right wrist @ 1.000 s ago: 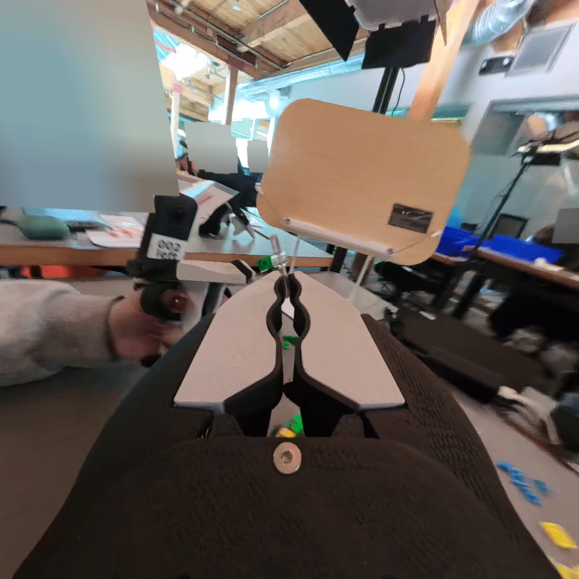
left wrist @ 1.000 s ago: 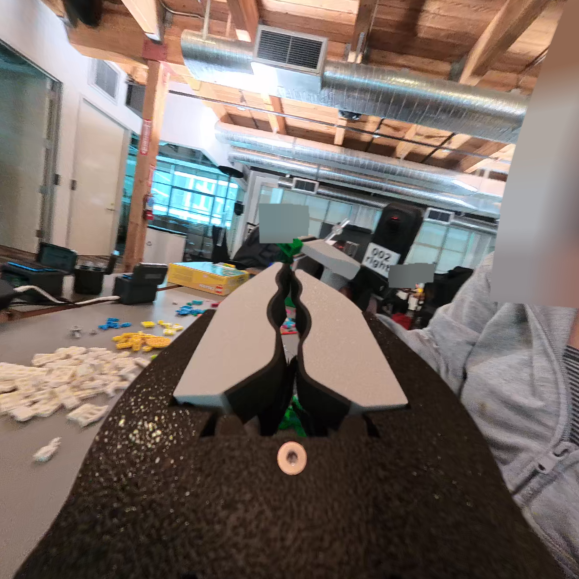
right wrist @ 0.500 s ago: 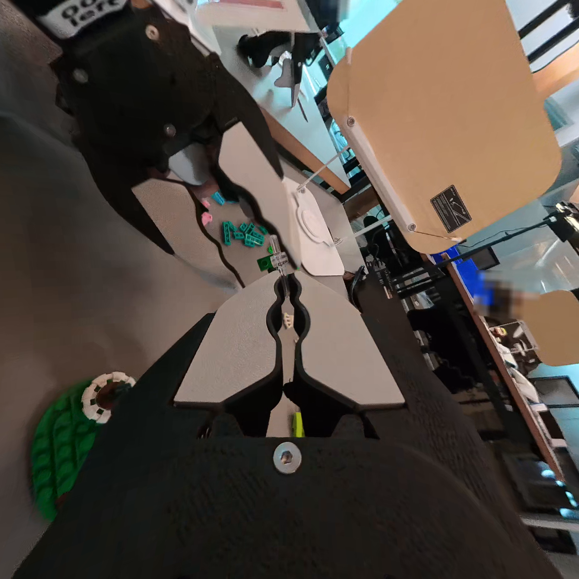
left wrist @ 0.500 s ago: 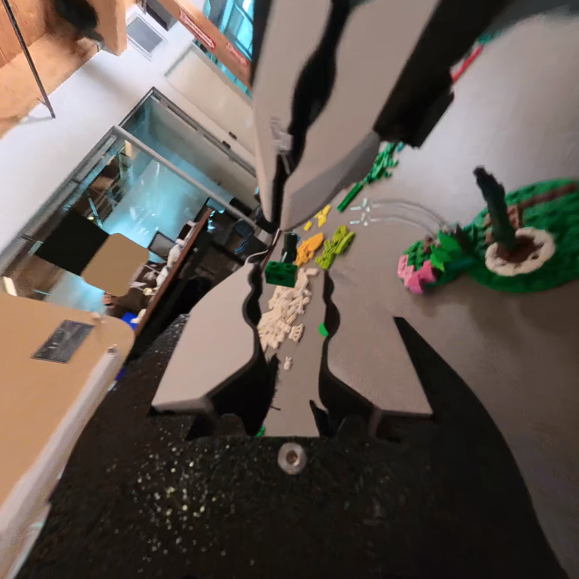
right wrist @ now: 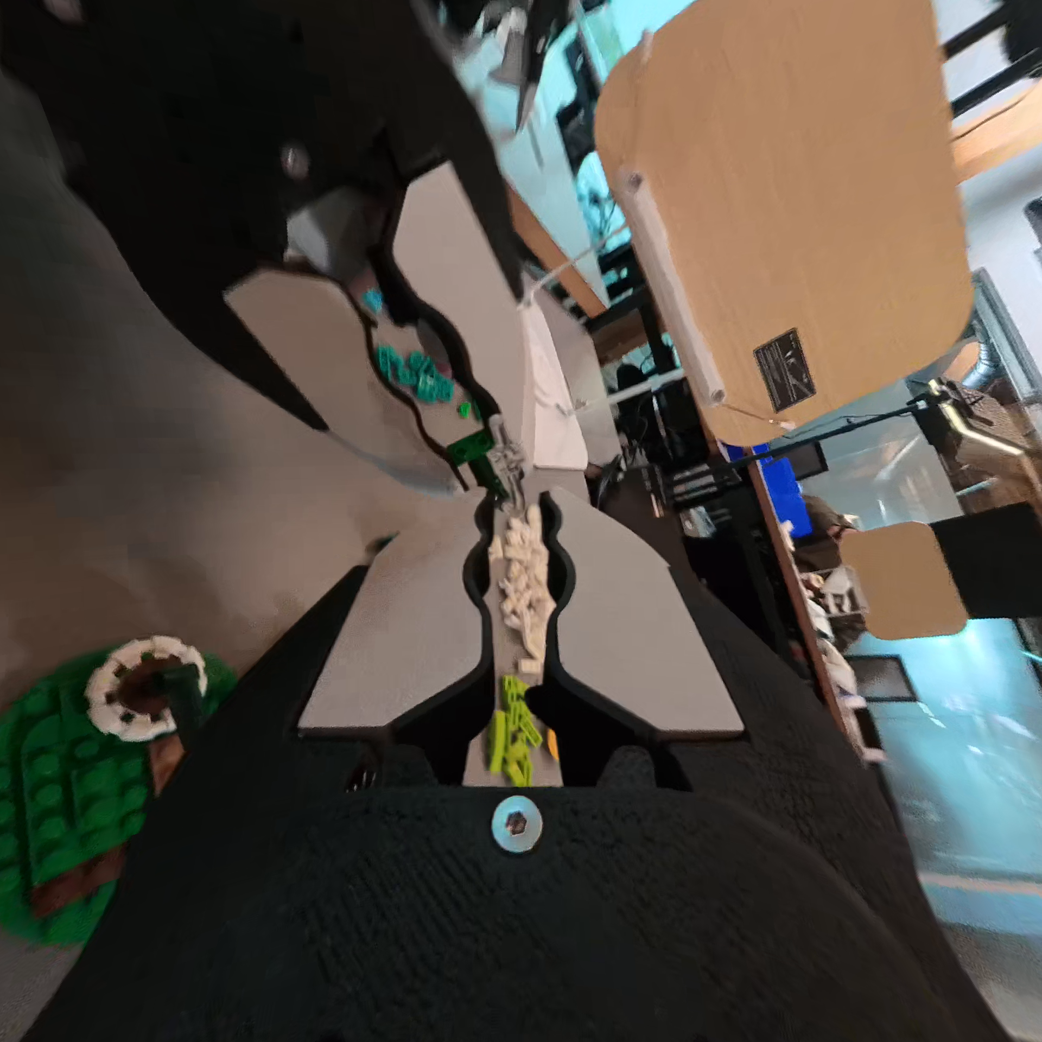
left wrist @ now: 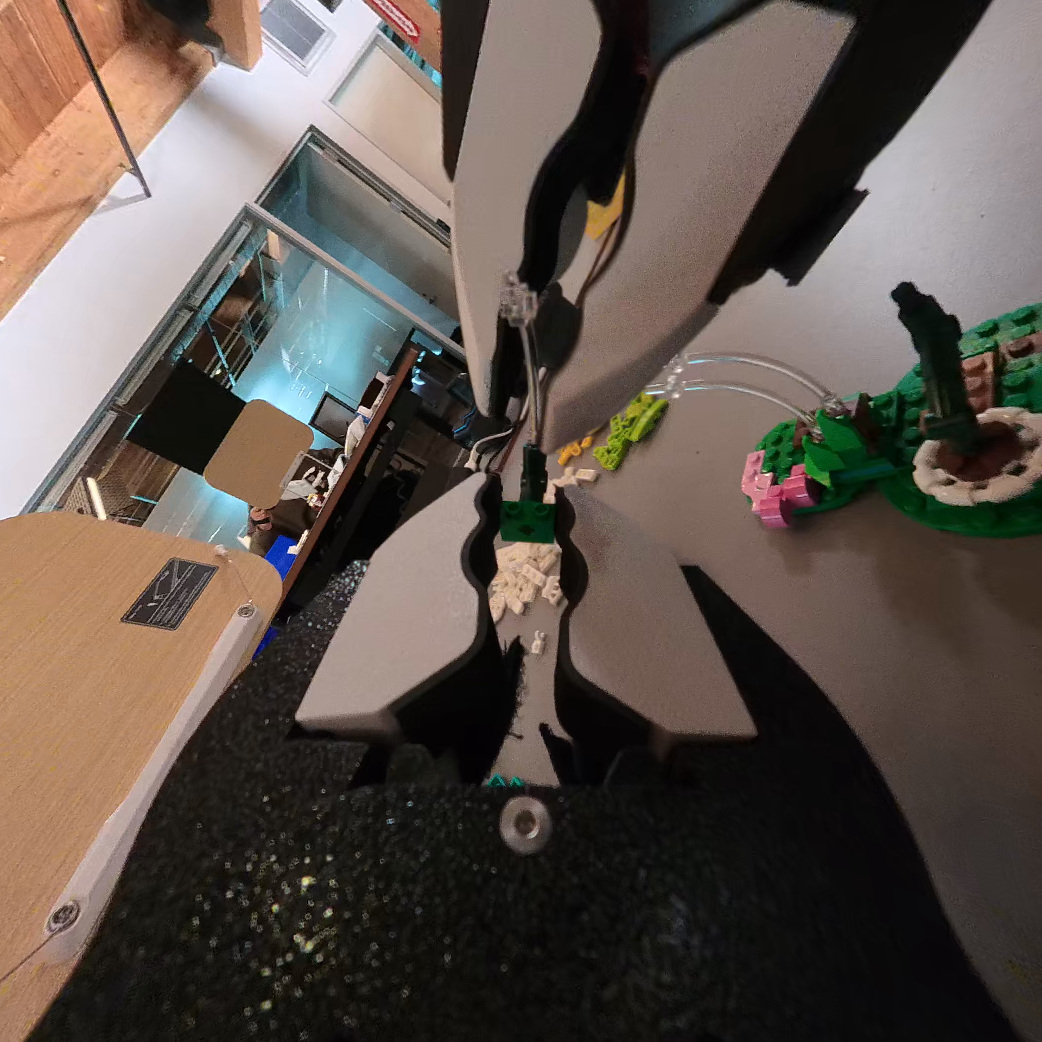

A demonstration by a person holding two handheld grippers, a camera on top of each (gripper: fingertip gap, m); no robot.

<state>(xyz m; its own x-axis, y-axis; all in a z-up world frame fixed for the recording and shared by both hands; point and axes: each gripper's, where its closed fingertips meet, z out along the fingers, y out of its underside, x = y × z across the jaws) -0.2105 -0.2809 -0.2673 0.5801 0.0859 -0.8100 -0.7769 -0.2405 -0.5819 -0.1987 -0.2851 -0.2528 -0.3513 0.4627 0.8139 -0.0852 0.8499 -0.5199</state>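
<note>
In the left wrist view my left gripper (left wrist: 525, 491) is shut on a small green brick (left wrist: 528, 521), with both pads against its sides. A dark green peg (left wrist: 533, 473) rises from the brick and joins a thin clear stem (left wrist: 530, 366). My right gripper (left wrist: 527, 423) comes in from above, tip to tip with the left. In the right wrist view my right gripper (right wrist: 514, 504) has its fingers apart. The clear stem (right wrist: 507, 459) stands at its tips and is not pressed by them. The left gripper (right wrist: 482, 462) and the green brick (right wrist: 468, 449) lie just beyond.
A round green brick model with a dark trunk (left wrist: 958, 440) and pink flowers (left wrist: 778, 496) sits on the grey table (left wrist: 846, 620), also in the right wrist view (right wrist: 67, 789). Below the grippers lie white pieces (left wrist: 524, 575) and lime pieces (left wrist: 631, 428). A wooden chair back (right wrist: 789, 225) stands beside the table. My two grippers' fingertips are within a few centimetres of each other.
Both grippers swung down from a raised pose to over the table. The left opened, then shut on the green brick. The right, shut on the clear stem before, has opened.
</note>
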